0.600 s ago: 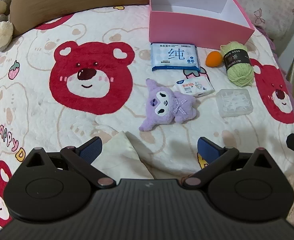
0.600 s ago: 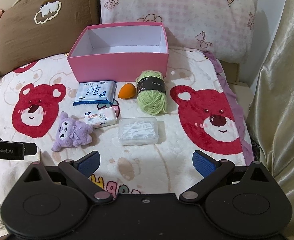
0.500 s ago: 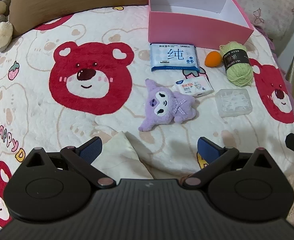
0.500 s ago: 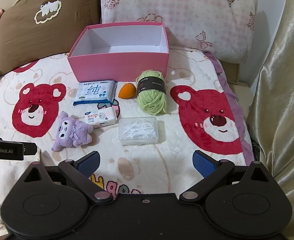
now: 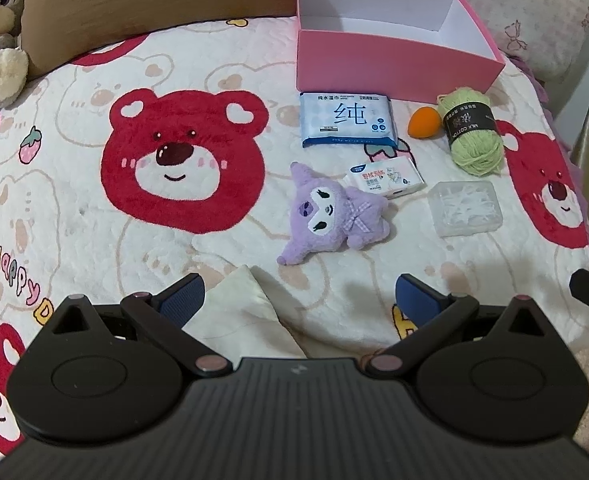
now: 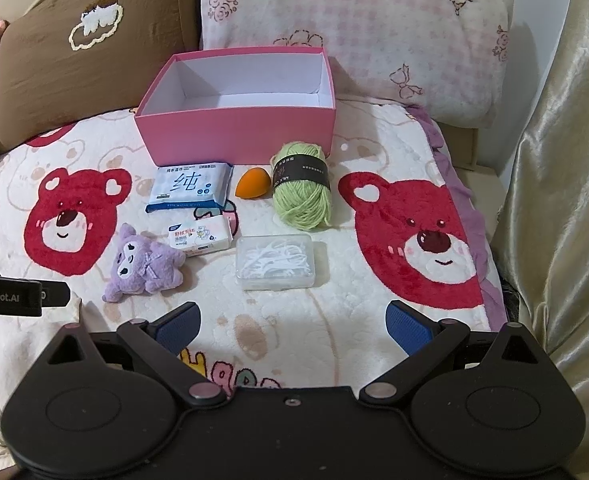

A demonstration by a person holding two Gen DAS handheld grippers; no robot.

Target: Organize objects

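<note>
both grippers, left gripper (image 5: pixel 298 294) and right gripper (image 6: pixel 292 322), gape wide, holding nothing. pink box (image 6: pixel 234 136) upper centre sits empty; best start: nearest purple plush (image 5: pixel 330 212), squeeze its body.

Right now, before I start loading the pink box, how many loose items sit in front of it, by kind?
Tissue or wipe packs: 2, the blue wipes pack and the small white pack
Plush toys: 1, purple plush
Yarn: 1, green skein
Sponges: 1, orange sponge
Clear cases: 1, floss pick case
Total: 6

Pink box holds nothing.
</note>
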